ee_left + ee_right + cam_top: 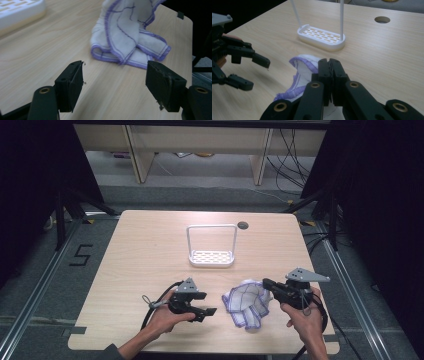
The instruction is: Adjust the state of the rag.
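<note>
My right gripper (266, 283) has its jaws pressed together on an edge of the white cloth (246, 303) with purple trim. My left gripper (206, 303) sits just beside the cloth, jaws spread and empty. Beyond both, well apart, a white rack (211, 257) stands upright on the wooden table (150, 250).

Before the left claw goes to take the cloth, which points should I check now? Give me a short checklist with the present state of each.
1. Left claw open wide enough: ok, jaws stand well apart.
2. Cloth in front of the left claw, path free: ok.
3. Right claw pinching the cloth: seems ok, jaws closed at the cloth's edge, though the pinch itself is hidden.
4. Cloth spread flat: not ok, it is crumpled.
5. White rack apart from the cloth: ok.
6. Cloth fully on the table: ok.
</note>
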{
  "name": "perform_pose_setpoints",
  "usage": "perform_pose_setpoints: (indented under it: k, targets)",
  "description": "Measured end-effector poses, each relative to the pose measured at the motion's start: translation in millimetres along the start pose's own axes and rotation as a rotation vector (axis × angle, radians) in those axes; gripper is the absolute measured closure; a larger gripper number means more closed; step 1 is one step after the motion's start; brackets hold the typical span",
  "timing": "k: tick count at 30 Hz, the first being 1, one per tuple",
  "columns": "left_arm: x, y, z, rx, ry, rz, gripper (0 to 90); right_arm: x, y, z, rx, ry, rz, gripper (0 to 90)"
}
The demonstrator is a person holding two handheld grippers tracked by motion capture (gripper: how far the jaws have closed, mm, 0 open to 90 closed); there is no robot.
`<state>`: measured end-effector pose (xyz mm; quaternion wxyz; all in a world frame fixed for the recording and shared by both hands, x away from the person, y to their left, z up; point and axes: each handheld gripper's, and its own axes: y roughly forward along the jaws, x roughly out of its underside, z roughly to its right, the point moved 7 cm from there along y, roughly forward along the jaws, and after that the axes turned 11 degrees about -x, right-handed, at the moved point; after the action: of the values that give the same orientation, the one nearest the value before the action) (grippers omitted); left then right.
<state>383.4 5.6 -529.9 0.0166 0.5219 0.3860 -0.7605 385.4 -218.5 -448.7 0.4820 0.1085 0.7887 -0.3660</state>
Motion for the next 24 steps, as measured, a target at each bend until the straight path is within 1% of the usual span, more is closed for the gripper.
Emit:
perform_pose_setpoints:
  k: [1, 3, 4, 5, 6, 7, 8, 9, 11, 12, 13, 14, 15, 16, 17, 18, 19, 20, 21, 22, 23, 24]
  targets:
    - [-1.8, 9.9, 4.3, 0.008, 0.003, -0.009, 30.3, 1.0, -0.8, 4.1, 0.003, 0.016, -0.008, 88.6]
    - [-1.5, 19.7, 6.7, -0.003, 0.018, -0.035, 30.6, 0.4, -2.1, 10.5, 0.005, -0.008, 0.000, 88.6]
    - [-1.3, 23.1, 7.1, -0.004, 0.022, -0.048, 30.5, 1.2, -1.7, 9.0, 0.001, 0.035, 0.007, 88.6]
    - [-1.7, 27.3, 8.1, 0.000, 0.015, -0.057, 30.5, 0.6, -2.5, 13.0, 0.005, 0.002, 0.008, 88.6]
    - [-1.7, 27.3, 8.1, 0.000, 0.015, -0.057, 31.4, 0.6, -2.5, 13.0, 0.005, 0.002, 0.008, 88.6]
    - [-3.2, 33.9, 9.8, -0.002, 0.024, -0.067, 33.1, 2.1, -3.2, 12.5, 0.000, 0.038, 0.007, 88.6]
    - [-3.1, 36.7, 10.8, -0.004, 0.033, -0.080, 33.4, 2.1, -3.1, 13.8, 0.001, 0.036, 0.014, 88.6]
    - [-3.1, 39.5, 12.1, -0.010, 0.036, -0.089, 34.1, 2.5, -3.0, 16.5, -0.002, 0.013, 0.009, 88.6]
    - [-3.0, 42.6, 13.6, -0.007, 0.039, -0.094, 37.1, 3.6, -2.0, 17.1, 0.004, 0.006, 0.001, 88.6]
    - [-0.9, 49.3, 16.9, -0.017, 0.043, -0.124, 37.7, 3.8, -1.9, 17.4, 0.007, 0.002, 0.001, 88.6]
    - [-0.5, 52.7, 18.4, -0.021, 0.040, -0.132, 38.8, 4.3, -1.9, 17.4, 0.006, 0.003, -0.004, 88.6]
    - [0.4, 55.2, 17.9, -0.031, 0.054, -0.143, 42.0, 4.3, -1.8, 17.2, 0.002, 0.003, -0.002, 88.6]
    - [-0.6, 56.9, 18.1, -0.040, 0.057, -0.133, 46.6, 3.9, -1.7, 17.2, 0.003, 0.004, 0.003, 88.6]
    - [-0.6, 56.9, 18.1, -0.040, 0.057, -0.133, 53.0, 3.9, -1.7, 17.2, 0.003, 0.004, 0.003, 88.6]
    - [-4.3, 58.6, 16.8, -0.059, 0.085, -0.119, 60.7, 3.4, -1.7, 17.2, -0.001, 0.003, 0.007, 88.6]
    - [-6.3, 58.4, 16.6, -0.060, 0.100, -0.107, 68.5, 3.1, -2.1, 17.3, 0.000, -0.001, 0.008, 88.6]
    - [-8.3, 57.4, 16.1, -0.062, 0.107, -0.100, 75.0, 3.1, -2.7, 17.9, 0.005, -0.007, 0.005, 88.6]
    - [-10.5, 55.6, 15.4, -0.068, 0.110, -0.094, 80.4, 3.1, -2.6, 17.3, 0.002, -0.002, 0.008, 88.6]
    - [-12.5, 54.4, 15.6, -0.053, 0.119, -0.084, 85.5, 2.9, -3.5, 17.7, 0.002, -0.009, 0.008, 88.6]
    - [-15.3, 50.1, 15.4, -0.054, 0.131, -0.083, 87.4, 2.9, -3.8, 17.8, 0.002, -0.009, 0.006, 88.6]
    - [-17.7, 46.7, 15.9, -0.043, 0.137, -0.081, 88.2, 2.9, -3.9, 17.6, -0.002, -0.005, 0.004, 88.6]
    - [-17.7, 46.7, 15.9, -0.043, 0.137, -0.081, 88.5, 2.9, -3.9, 17.6, -0.002, -0.005, 0.004, 88.6]
